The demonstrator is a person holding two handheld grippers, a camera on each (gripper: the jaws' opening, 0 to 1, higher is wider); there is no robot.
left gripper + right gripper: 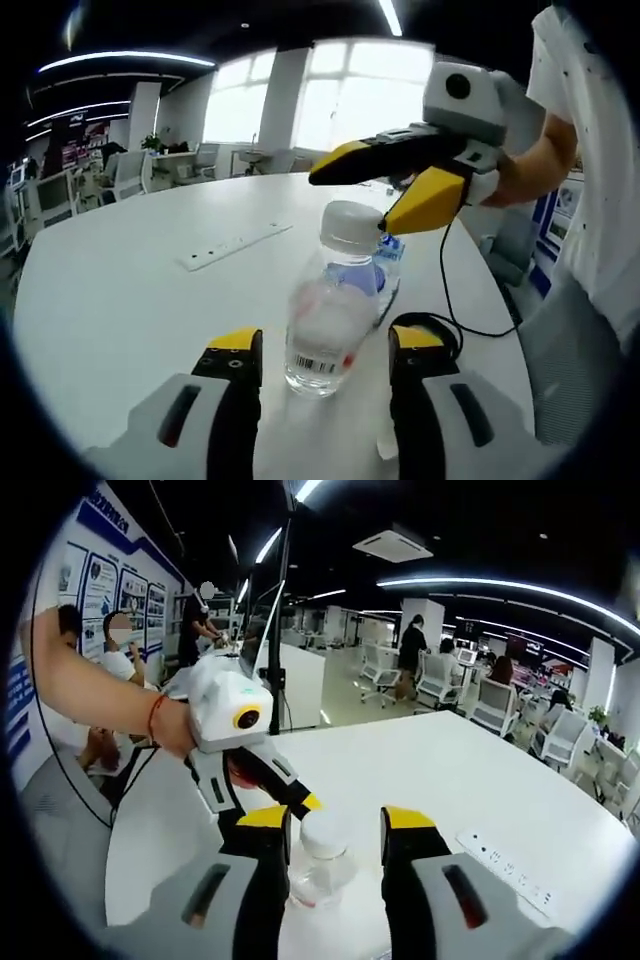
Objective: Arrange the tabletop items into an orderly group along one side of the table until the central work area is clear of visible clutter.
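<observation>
While both grippers crowd the same bottle, I log this moment as follows.

Bottle: 1 clear plastic water bottle [335, 315] with a white cap and blue label, upright on the white table [120, 300], well in from the edge.

Left gripper [325, 352]: jaws wide, 1 on each side of the bottle's base; I see a gap on both sides, so nothing is gripped.

Right gripper [335, 832]: jaws apart around the cap and neck from above; in the left gripper view its yellow tips sit at the cap, contact unclear.

Power strip [236, 245]: 1 white strip, flat, well apart from the bottle, farther across the table.

Cable [455, 300]: 1 black lead, trailing on the table beside the bottle.

Step, my judgement: about to take the bottle; tidying looks barely started.

Risks: 2 grippers closing together could twist or tip the bottle. A hold at the cap alone may let it swing. The cable could snag if I drag the bottle sideways.
</observation>
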